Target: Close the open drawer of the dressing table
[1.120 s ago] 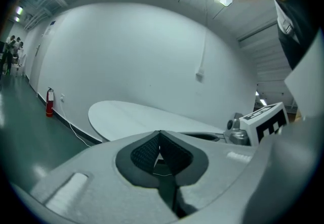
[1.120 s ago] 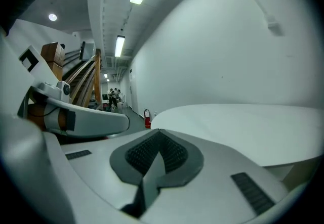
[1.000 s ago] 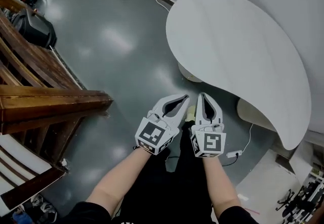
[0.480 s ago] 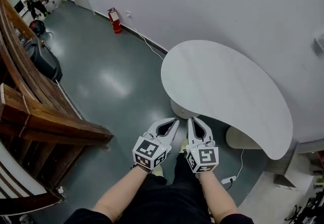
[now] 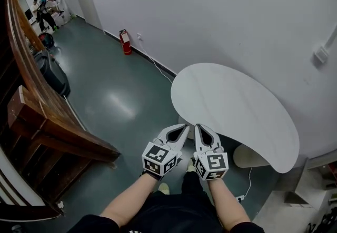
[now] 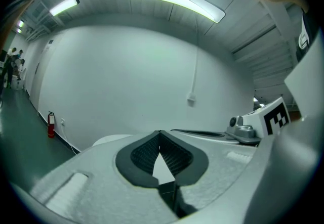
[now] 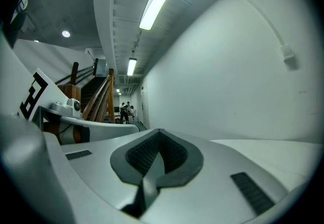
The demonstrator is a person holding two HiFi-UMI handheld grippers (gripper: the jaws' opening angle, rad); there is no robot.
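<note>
Glossy grey floor (image 5: pixel 116 100), plain white wall (image 5: pixel 210 11); brown wooden staircase (image 5: pixel 47 121) at left. The smooth, white, kidney-shaped table (image 5: pixel 231 105) stands against the wall, just ahead; its drawer cannot be made out. Left gripper (image 5: pixel 185 127) and right gripper (image 5: pixel 198 127): jaws together, empty.

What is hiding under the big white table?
A rounded white base peeks out from under the white table, with a thin white cable beside it on the floor. The tabletop covers the rest.
</note>
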